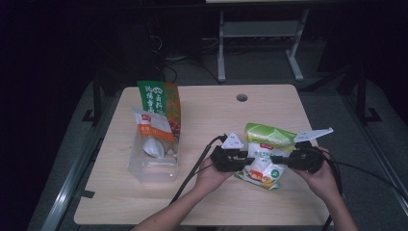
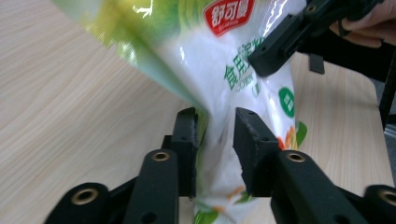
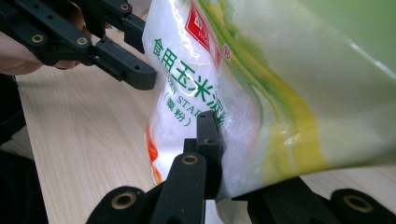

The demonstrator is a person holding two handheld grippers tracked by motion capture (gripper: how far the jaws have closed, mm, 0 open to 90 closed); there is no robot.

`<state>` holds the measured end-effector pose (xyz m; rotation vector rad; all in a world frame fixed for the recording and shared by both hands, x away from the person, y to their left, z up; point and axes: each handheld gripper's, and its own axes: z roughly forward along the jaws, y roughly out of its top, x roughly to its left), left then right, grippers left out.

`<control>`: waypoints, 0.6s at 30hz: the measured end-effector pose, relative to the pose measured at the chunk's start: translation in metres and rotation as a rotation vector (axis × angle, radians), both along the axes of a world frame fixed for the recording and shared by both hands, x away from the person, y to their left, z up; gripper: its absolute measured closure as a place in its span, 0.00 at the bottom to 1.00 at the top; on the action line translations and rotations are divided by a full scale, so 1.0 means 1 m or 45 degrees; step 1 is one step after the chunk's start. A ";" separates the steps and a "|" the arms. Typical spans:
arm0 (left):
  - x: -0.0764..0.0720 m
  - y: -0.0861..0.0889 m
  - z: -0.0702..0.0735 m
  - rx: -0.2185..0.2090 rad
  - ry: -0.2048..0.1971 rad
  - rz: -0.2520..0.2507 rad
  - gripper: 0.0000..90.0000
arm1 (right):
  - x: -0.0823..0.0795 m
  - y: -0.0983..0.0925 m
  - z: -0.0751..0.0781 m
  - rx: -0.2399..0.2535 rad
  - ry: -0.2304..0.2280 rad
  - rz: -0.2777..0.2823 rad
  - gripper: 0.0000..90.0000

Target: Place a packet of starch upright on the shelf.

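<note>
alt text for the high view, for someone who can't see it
Two hand-held grippers, left gripper and right gripper, meet from either side on a green-and-white corn starch bag on a wooden table. Farther left, a clear plastic bin holds more food packets.

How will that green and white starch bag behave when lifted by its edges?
Probably floppy: the starch bag creases and bunches between the left gripper fingers. Likely slippery, since the film is glossy with bright glare. The white powder bulges on one side in the right gripper view, so it may shift and sag; gripping from both sides looks sensible.
</note>
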<state>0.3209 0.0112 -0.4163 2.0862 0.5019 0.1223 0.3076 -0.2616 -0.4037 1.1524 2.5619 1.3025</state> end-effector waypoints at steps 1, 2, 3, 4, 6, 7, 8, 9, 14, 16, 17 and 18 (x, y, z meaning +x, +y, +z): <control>0.000 0.002 0.000 0.006 0.001 0.002 0.75 | 0.000 0.000 0.000 0.004 -0.005 -0.003 0.96; -0.001 0.003 -0.001 0.013 0.001 0.003 0.74 | -0.001 0.000 0.000 0.008 -0.006 -0.004 0.96; -0.001 0.006 -0.001 0.025 -0.001 0.003 0.73 | -0.001 0.000 0.000 0.014 -0.006 -0.006 0.96; -0.001 0.008 -0.002 0.027 -0.002 0.010 0.72 | -0.001 0.000 0.000 0.015 -0.006 -0.011 0.96; -0.003 0.012 -0.003 0.032 -0.004 0.012 0.69 | -0.002 0.000 0.000 0.021 -0.011 -0.014 0.96; -0.004 0.014 -0.004 0.033 -0.002 0.014 0.67 | -0.003 0.000 0.000 0.023 -0.013 -0.019 0.96; -0.005 0.015 -0.004 0.034 -0.003 0.015 0.65 | -0.003 0.001 0.001 0.024 -0.020 -0.022 0.96; -0.006 0.017 -0.004 0.030 -0.005 0.011 0.64 | -0.003 0.001 0.002 0.024 -0.024 -0.021 0.96; -0.010 0.026 -0.004 0.028 -0.007 0.005 0.58 | -0.004 0.004 0.007 0.041 -0.033 -0.031 0.96; -0.013 0.029 -0.004 0.029 -0.006 0.008 0.57 | -0.005 0.006 0.011 0.024 -0.039 -0.031 0.96; -0.014 0.031 -0.003 0.033 -0.012 0.006 0.56 | -0.005 0.008 0.012 0.024 -0.038 -0.033 0.96; -0.016 0.032 -0.003 0.033 -0.017 0.008 0.55 | -0.004 0.008 0.013 0.021 -0.046 -0.028 0.96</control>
